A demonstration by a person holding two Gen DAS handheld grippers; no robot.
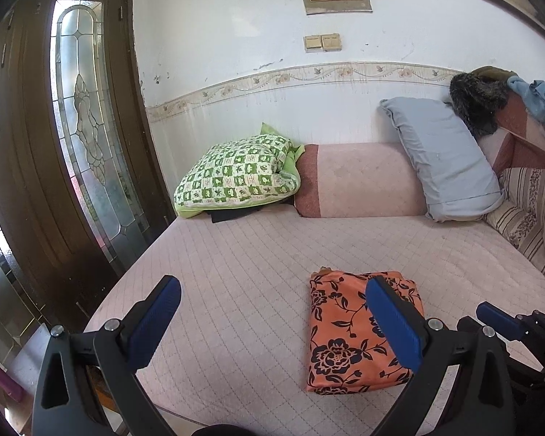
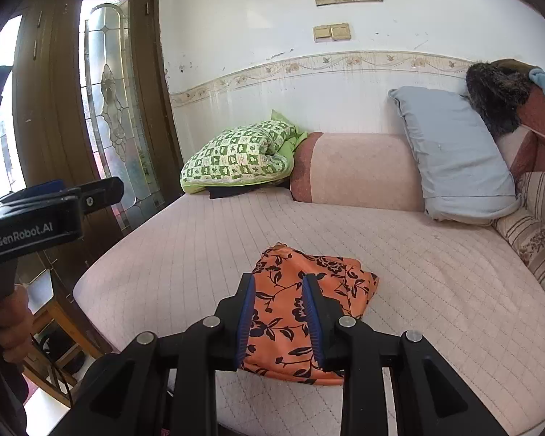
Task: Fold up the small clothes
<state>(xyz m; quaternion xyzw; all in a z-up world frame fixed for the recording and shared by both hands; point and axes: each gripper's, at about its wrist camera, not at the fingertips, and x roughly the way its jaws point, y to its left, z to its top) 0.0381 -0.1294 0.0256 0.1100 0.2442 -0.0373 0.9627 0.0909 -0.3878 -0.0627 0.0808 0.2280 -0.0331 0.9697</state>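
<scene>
Pink quilted bed (image 1: 236, 272) against white wall (image 1: 236, 36) bears folded orange garment (image 1: 345, 330); left tool (image 1: 272, 323) gapes, right tool (image 2: 278, 321) narrowly parted.

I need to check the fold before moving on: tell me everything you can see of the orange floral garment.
The orange floral garment is thin, smooth-looking orange cloth printed with dark flowers and vines. It lies folded into a compact, roughly rectangular bundle with stacked layers at its right edge, flat on the pink quilted bed cover near the front edge. Nothing else rests on it.
</scene>
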